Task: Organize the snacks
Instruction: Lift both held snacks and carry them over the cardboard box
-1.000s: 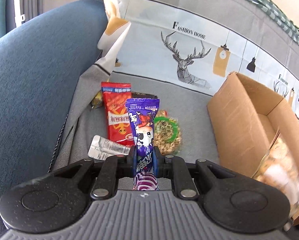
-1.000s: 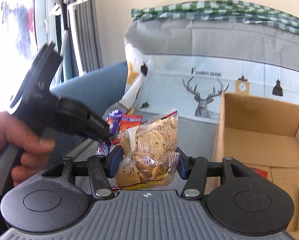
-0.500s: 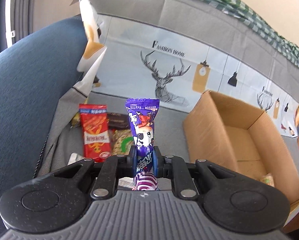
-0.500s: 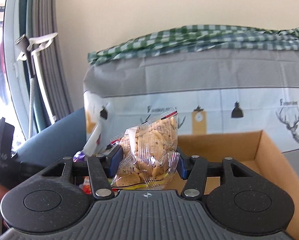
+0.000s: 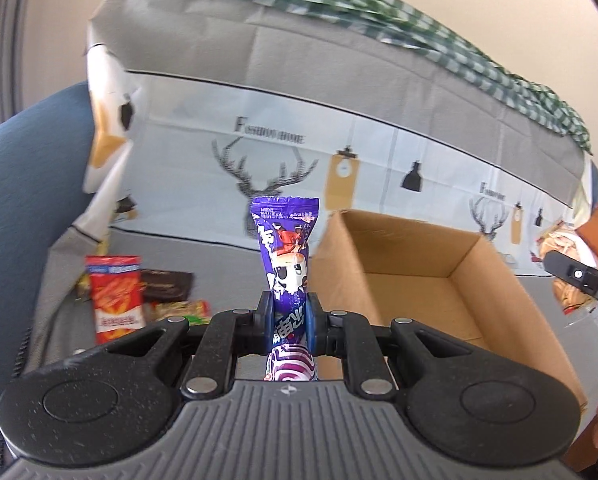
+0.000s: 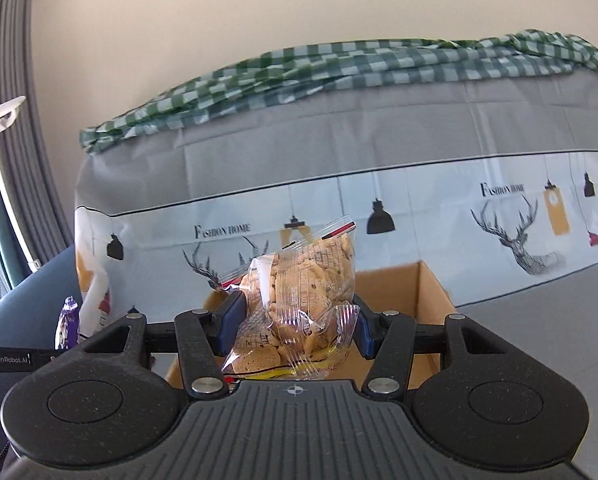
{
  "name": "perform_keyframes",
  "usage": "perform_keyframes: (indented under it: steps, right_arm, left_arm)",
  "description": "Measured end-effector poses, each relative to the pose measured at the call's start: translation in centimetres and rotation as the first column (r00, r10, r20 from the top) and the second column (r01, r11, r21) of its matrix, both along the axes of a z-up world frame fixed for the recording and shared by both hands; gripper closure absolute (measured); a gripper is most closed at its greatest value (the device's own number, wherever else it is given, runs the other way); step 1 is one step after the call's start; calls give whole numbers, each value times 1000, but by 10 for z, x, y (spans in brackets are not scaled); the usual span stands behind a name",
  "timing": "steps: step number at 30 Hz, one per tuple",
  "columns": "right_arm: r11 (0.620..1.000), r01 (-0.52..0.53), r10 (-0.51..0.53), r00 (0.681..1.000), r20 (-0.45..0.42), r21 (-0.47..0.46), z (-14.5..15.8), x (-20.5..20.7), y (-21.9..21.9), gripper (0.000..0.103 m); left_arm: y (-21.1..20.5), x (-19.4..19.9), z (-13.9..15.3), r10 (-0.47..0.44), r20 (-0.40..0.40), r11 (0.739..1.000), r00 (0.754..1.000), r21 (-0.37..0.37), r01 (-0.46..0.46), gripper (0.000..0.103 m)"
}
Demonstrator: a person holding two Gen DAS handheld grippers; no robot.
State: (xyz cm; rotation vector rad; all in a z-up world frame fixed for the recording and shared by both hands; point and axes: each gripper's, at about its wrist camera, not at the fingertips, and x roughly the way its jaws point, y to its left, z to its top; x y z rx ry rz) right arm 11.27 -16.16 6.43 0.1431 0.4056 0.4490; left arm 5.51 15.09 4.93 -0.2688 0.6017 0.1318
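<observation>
My left gripper (image 5: 289,316) is shut on a purple snack packet (image 5: 287,252), held upright just left of the open cardboard box (image 5: 431,248). My right gripper (image 6: 295,322) is shut on a clear bag of crackers (image 6: 307,288), held in front of the box (image 6: 431,292). The right gripper and its bag also show at the right edge of the left wrist view (image 5: 579,276). The purple packet shows at the left of the right wrist view (image 6: 67,322). A red snack packet (image 5: 117,296), a dark packet (image 5: 165,285) and a green-labelled nut bag (image 5: 183,310) lie on the grey sofa seat.
The sofa back is covered by a grey cloth with deer prints (image 5: 267,168) and a green checked cloth (image 6: 339,68) on top. A blue armrest (image 5: 23,208) stands at the left. Curtains (image 6: 3,120) hang at the far left.
Both grippers have risen and swung right toward the box, each keeping its snack. The loose snacks on the seat now sit lower left in the left wrist view.
</observation>
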Motion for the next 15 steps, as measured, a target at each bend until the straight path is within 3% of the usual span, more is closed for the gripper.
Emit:
perform_keyframes:
  steps: [15]
  right_arm:
    - [998,6,-4,1000,29,-64,-4,3,-20,46]
  left_arm:
    - [-74,25,-1,-169,41,983,985,72,166,87]
